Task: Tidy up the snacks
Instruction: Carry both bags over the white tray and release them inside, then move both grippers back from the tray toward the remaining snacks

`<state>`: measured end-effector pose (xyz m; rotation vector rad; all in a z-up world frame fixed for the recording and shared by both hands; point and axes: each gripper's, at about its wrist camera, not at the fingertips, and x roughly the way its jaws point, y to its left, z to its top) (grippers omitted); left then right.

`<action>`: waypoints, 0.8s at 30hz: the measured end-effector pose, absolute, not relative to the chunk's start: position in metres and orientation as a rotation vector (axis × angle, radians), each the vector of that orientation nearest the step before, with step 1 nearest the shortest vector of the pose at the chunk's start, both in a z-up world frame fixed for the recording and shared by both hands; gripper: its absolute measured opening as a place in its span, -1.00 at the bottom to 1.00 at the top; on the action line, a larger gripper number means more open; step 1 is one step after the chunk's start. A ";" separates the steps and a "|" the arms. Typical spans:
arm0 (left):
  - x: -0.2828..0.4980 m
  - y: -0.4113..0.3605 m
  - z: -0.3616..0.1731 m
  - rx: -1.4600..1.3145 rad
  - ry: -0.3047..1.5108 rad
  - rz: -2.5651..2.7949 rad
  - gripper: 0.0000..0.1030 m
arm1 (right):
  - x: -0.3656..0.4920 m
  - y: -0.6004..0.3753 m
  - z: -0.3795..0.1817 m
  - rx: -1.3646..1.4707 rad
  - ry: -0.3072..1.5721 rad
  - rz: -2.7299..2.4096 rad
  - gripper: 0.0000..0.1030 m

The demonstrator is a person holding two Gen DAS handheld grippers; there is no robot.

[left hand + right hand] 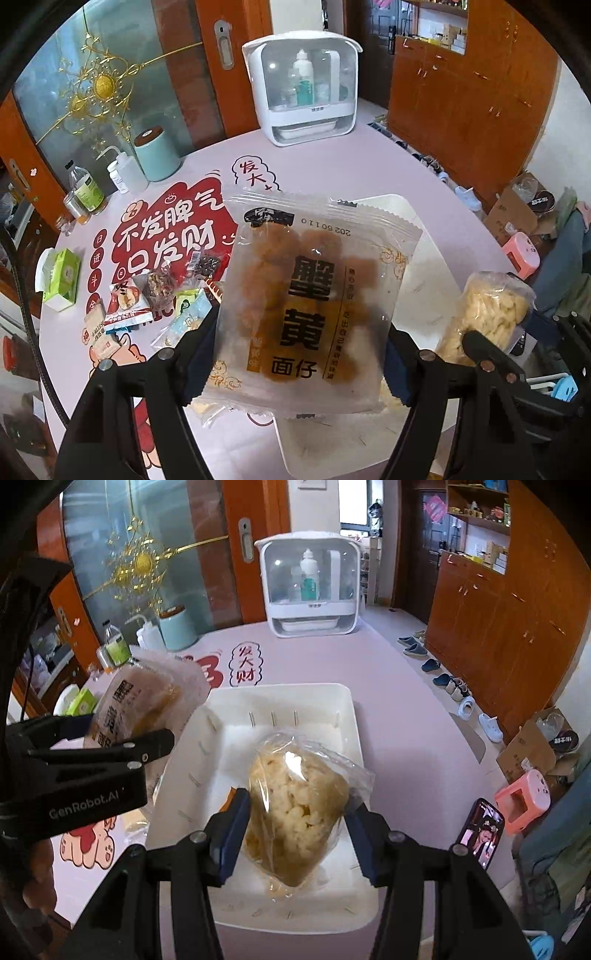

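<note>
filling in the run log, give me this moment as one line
left gripper: shut on crab-roe snack packet | right gripper: shut on clear puffed-snack bag | both above white tray | loose snacks on table

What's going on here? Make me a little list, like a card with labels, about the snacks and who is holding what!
left tool: shut on the crab roe snack packet
right tool: shut on the clear bag of puffed snacks
white tray: on the table, under the clear bag; nothing seen lying in it
loose snacks: small packets in a pile on the table, left of the tray
table cover: pink with red cartoon writing
also on the table: green tissue box, phone
</note>
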<state>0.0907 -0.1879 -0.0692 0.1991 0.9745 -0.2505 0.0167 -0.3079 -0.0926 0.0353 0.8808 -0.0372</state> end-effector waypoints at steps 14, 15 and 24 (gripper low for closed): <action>0.098 -0.193 -0.062 0.227 0.945 -0.231 0.99 | 0.031 -0.305 -0.098 0.035 0.910 0.038 0.11; 0.098 -0.191 -0.062 0.224 0.946 -0.228 0.99 | 0.031 -0.304 -0.098 0.035 0.909 0.039 0.11; 0.087 -0.178 -0.055 0.220 0.936 -0.200 0.99 | 0.029 -0.293 -0.092 0.019 0.887 0.077 0.11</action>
